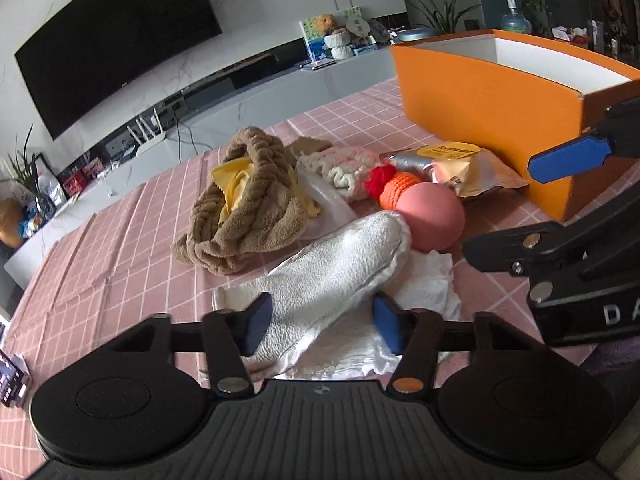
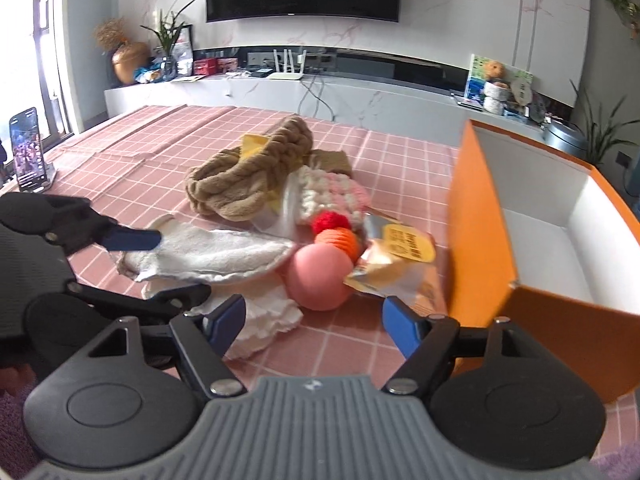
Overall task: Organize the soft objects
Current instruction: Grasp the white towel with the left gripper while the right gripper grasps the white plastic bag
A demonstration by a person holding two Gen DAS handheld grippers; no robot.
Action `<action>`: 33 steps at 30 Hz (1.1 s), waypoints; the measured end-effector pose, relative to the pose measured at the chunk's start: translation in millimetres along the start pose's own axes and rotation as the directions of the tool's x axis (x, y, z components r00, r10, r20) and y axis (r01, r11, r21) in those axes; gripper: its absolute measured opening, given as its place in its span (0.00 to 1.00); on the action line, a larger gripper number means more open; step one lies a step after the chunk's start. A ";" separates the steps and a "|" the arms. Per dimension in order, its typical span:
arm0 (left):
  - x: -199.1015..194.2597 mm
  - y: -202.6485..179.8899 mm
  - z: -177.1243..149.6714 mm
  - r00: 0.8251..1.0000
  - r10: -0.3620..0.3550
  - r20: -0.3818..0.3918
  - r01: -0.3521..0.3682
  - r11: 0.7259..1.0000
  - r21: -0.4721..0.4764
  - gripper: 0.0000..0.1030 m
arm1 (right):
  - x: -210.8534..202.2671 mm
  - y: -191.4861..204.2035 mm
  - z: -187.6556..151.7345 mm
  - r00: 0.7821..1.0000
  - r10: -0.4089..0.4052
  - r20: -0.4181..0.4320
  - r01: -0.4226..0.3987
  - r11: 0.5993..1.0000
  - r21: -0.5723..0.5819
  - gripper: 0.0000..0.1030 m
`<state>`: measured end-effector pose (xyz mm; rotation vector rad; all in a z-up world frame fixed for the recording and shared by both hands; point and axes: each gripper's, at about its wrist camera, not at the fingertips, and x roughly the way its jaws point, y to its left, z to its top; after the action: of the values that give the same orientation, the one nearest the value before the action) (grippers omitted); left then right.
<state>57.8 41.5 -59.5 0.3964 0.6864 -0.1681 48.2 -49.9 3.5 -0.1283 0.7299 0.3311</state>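
The left gripper [image 1: 320, 322] has its jaws spread, one on each side of the white terry mitt [image 1: 336, 276], which lies between them on a crumpled tissue [image 1: 424, 292] on the pink checked worktop [image 1: 120, 248]. The right gripper [image 2: 314, 322] is released too, jaws wide, the pink ball [image 2: 318, 278] just ahead between them and the orange box [image 2: 516, 248] beside its right jaw

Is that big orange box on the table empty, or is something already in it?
Empty as far as visible: the orange cardboard box shows only bare white floor and walls; its near corner is hidden.
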 end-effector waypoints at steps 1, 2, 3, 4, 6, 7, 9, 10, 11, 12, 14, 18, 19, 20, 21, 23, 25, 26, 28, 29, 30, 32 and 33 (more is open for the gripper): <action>1.6 3.4 -0.5 1.000 -0.003 -0.006 0.003 1.000 -0.016 0.29 | 1.4 1.3 2.0 1.000 0.007 0.004 -0.007 1.000 0.000 0.71; 2.3 6.7 -1.1 1.000 -0.011 -0.006 0.011 0.999 -0.031 0.24 | 3.7 2.9 4.5 1.000 0.015 0.010 -0.015 1.000 -0.001 0.71; 1.6 10.8 -1.7 1.000 -0.017 -0.006 0.016 0.999 -0.049 0.19 | 5.6 4.4 7.0 1.000 0.027 0.015 -0.027 1.000 0.000 0.71; -0.7 14.6 -2.2 1.000 -0.005 0.000 0.005 0.998 -0.063 0.18 | 8.2 6.1 9.7 0.999 0.040 0.020 -0.040 0.999 0.002 0.71; -6.8 23.0 -2.8 0.999 0.035 0.008 -0.034 0.995 -0.093 0.16 | 14.8 11.3 14.0 0.998 0.066 0.014 -0.066 0.998 -0.005 0.71; -8.9 30.1 -2.6 0.999 0.042 -0.003 -0.042 0.990 -0.136 0.16 | 18.8 14.5 15.4 0.997 0.080 0.010 -0.080 0.997 -0.008 0.71; -13.4 46.9 -4.6 0.998 0.055 -0.017 -0.057 0.980 -0.193 0.16 | 27.0 22.5 16.7 0.994 0.112 0.004 -0.112 0.994 -0.010 0.71; -12.8 53.9 -6.4 0.998 0.051 -0.035 -0.058 0.975 -0.214 0.16 | 31.8 27.2 16.5 0.992 0.129 -0.002 -0.129 0.991 -0.016 0.71; -10.8 59.6 -9.2 0.997 0.047 -0.053 -0.058 0.971 -0.232 0.16 | 37.1 31.6 15.5 0.990 0.143 -0.013 -0.143 0.989 -0.024 0.72; -8.4 63.9 -13.0 0.997 0.048 -0.066 -0.063 0.966 -0.249 0.18 | 41.9 36.4 14.0 0.988 0.153 -0.026 -0.154 0.988 -0.032 0.76; -3.5 67.8 -19.2 0.994 0.055 -0.089 -0.077 0.960 -0.269 0.24 | 52.1 44.2 9.8 0.986 0.158 -0.053 -0.161 0.986 -0.048 0.81; 4.5 63.2 -25.4 0.991 0.088 -0.101 -0.108 0.969 -0.220 0.46 | 71.9 45.5 0.9 0.987 0.128 -0.098 -0.131 0.991 -0.031 0.82; 6.7 61.7 -26.7 0.991 0.095 -0.097 -0.113 0.972 -0.205 0.50 | 76.2 42.7 -1.1 0.986 0.130 -0.107 -0.132 0.991 -0.016 0.82; 9.3 60.9 -27.4 0.991 0.100 -0.091 -0.116 0.974 -0.193 0.51 | 78.8 41.7 -2.2 0.986 0.129 -0.108 -0.130 0.991 -0.009 0.82; 12.3 60.7 -27.9 0.991 0.103 -0.084 -0.117 0.976 -0.181 0.54 | 79.5 41.1 -3.4 0.986 0.129 -0.102 -0.130 0.991 -0.009 0.82; 20.1 60.3 -29.1 0.991 0.114 -0.070 -0.124 0.981 -0.150 0.60 | 81.1 42.1 -4.3 0.987 0.130 -0.098 -0.132 0.991 -0.016 0.82; 29.2 58.6 -30.3 0.990 0.126 -0.069 -0.134 0.984 -0.121 0.65 | 82.1 44.0 -6.0 0.986 0.129 -0.103 -0.133 0.991 -0.031 0.82; 33.6 57.8 -31.5 0.990 0.125 -0.070 -0.132 0.985 -0.112 0.66 | 82.3 45.1 -7.2 0.987 0.126 -0.102 -0.131 0.991 -0.043 0.80; 37.9 56.2 -32.7 0.990 0.129 -0.052 -0.134 0.985 -0.106 0.65 | 81.5 47.2 -9.4 0.988 0.120 -0.097 -0.128 0.989 -0.073 0.78; 38.6 55.9 -31.7 0.990 0.128 -0.052 -0.134 0.985 -0.111 0.64 | 80.7 47.8 -10.5 0.988 0.120 -0.094 -0.128 0.988 -0.082 0.76; 39.2 56.0 -30.7 0.991 0.125 -0.054 -0.130 0.985 -0.117 0.58 | 79.5 48.2 -11.3 0.988 0.121 -0.090 -0.129 0.988 -0.088 0.72; 39.1 56.2 -29.7 0.992 0.112 -0.061 -0.119 0.984 -0.134 0.49 | 77.7 48.3 -11.5 0.989 0.124 -0.080 -0.132 0.986 -0.099 0.59; 38.8 55.7 -29.1 0.991 0.115 -0.069 -0.124 0.982 -0.139 0.42 | 77.1 48.4 -11.5 0.990 0.123 -0.075 -0.131 0.986 -0.107 0.51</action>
<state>86.0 103.4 -88.2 0.3047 0.7276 0.0075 78.2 12.4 -56.9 -0.1998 0.7891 0.4917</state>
